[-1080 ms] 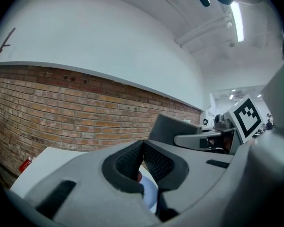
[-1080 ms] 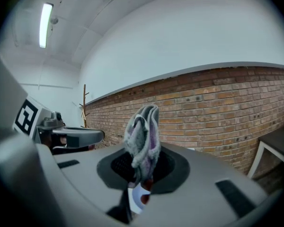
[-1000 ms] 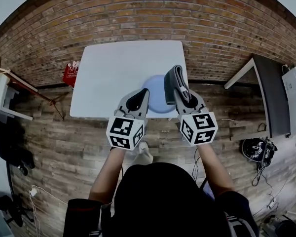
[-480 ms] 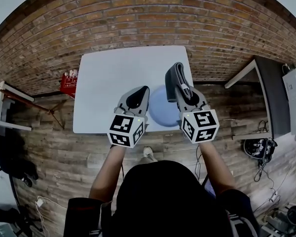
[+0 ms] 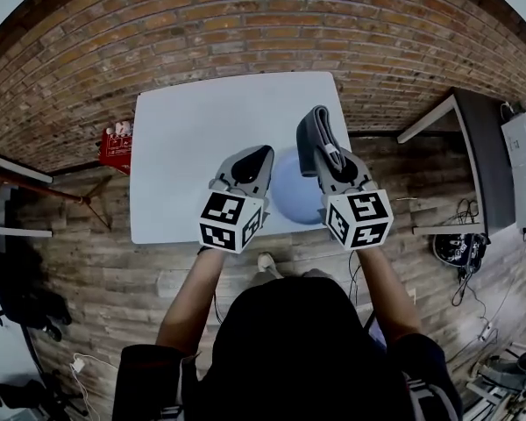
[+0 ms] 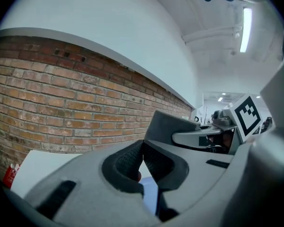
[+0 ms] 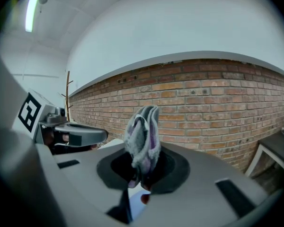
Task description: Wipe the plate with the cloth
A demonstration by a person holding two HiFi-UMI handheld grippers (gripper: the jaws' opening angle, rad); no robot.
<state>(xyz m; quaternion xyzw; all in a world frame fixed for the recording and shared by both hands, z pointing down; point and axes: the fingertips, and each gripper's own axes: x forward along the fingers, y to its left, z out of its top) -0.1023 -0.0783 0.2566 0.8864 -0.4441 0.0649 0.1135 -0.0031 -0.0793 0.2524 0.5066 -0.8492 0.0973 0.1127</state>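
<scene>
A pale blue plate (image 5: 291, 202) lies near the front edge of the white table (image 5: 193, 139). My right gripper (image 5: 324, 160) hangs over the plate's right side, shut on a folded grey cloth (image 5: 313, 134) that stands up out of its jaws. In the right gripper view the cloth (image 7: 143, 138) rises from between the right gripper's (image 7: 141, 174) pads. My left gripper (image 5: 255, 154) hovers over the plate's left edge, and in its own view the left gripper (image 6: 142, 148) is shut with nothing in it. A strip of the plate (image 6: 149, 197) shows below its jaws.
A brick wall runs behind the table. A red object (image 5: 116, 145) sits on the wooden floor at the table's left. A dark bench (image 5: 482, 160) stands to the right, and a white stand (image 5: 9, 200) at the far left.
Both grippers hold nearly the same places over the plate, with the cloth still gripped. The head view has shifted a little, so the table and plate sit lower in the picture.
</scene>
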